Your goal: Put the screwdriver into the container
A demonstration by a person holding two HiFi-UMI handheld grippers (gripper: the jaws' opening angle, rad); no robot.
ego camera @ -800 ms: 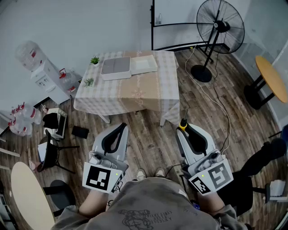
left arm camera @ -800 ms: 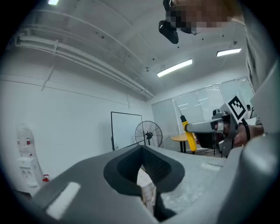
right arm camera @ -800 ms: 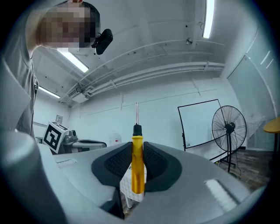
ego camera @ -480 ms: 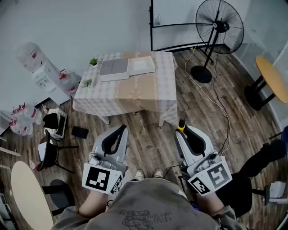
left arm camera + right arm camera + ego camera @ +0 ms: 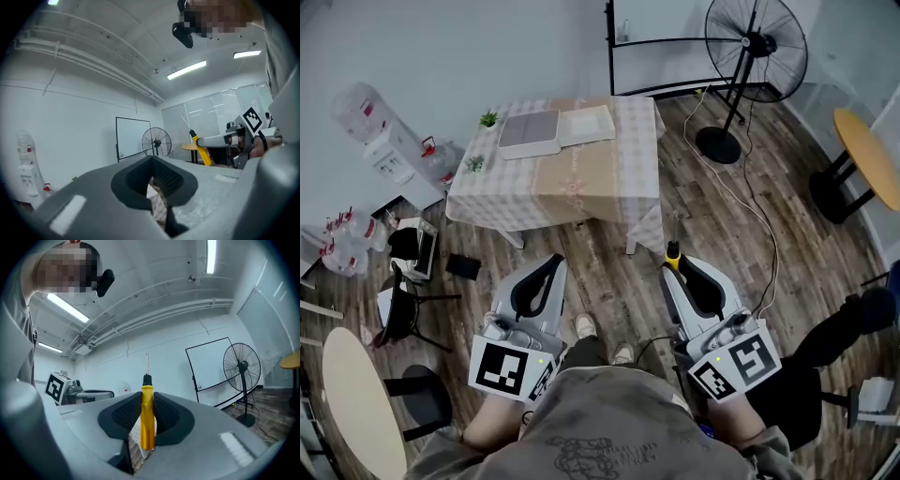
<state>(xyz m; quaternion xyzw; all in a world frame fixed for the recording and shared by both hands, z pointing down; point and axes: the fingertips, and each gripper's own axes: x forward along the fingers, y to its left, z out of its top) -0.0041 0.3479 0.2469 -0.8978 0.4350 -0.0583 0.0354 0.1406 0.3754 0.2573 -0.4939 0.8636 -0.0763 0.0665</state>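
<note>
Screwdriver [image 5: 147, 423] stands tip up, clamped in the right gripper [image 5: 682, 272] to carry it to the far table [image 5: 581, 183]; left gripper [image 5: 542, 272] jaws sit together, empty

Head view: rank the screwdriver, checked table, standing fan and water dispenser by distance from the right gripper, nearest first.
1. screwdriver, held in the right gripper.
2. table, ahead and left.
3. fan, ahead and right.
4. water dispenser, far left.

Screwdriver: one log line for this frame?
right gripper: shut on screwdriver | left gripper: shut, empty | table: ahead, not reached
</note>
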